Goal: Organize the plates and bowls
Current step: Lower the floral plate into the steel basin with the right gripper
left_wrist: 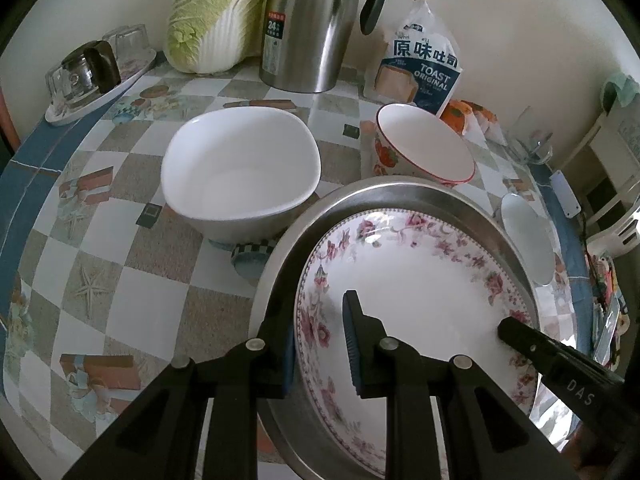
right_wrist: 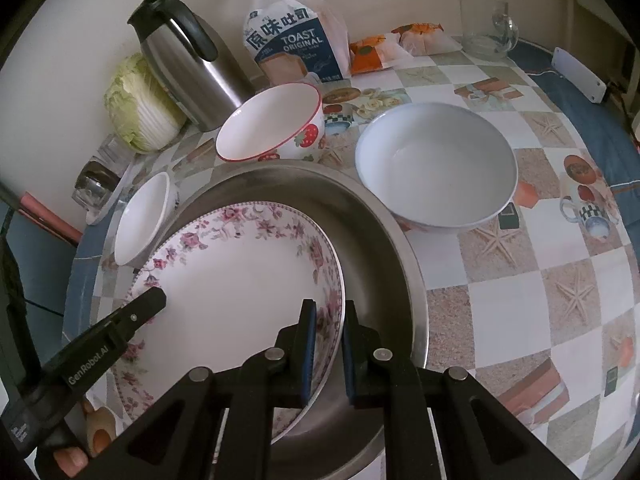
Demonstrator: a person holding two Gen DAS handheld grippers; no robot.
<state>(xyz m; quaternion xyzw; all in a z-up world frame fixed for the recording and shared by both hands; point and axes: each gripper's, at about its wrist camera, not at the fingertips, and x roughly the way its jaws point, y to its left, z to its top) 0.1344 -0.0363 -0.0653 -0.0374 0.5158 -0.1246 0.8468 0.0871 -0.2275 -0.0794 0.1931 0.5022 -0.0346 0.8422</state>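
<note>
Floral plate rim between right gripper pads.

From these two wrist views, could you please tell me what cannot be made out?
- Floral plate, left wrist view: near rim hidden by the left gripper.
- Steel tray, right wrist view: near edge hidden by the right gripper.
- Small white bowl, left wrist view: base hidden behind the tray.
- Kettle label: small print unreadable.

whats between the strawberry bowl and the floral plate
Only the raised rim of the steel basin; the strawberry bowl sits just outside it, the floral plate inside. Clearest in the right wrist view.
</note>
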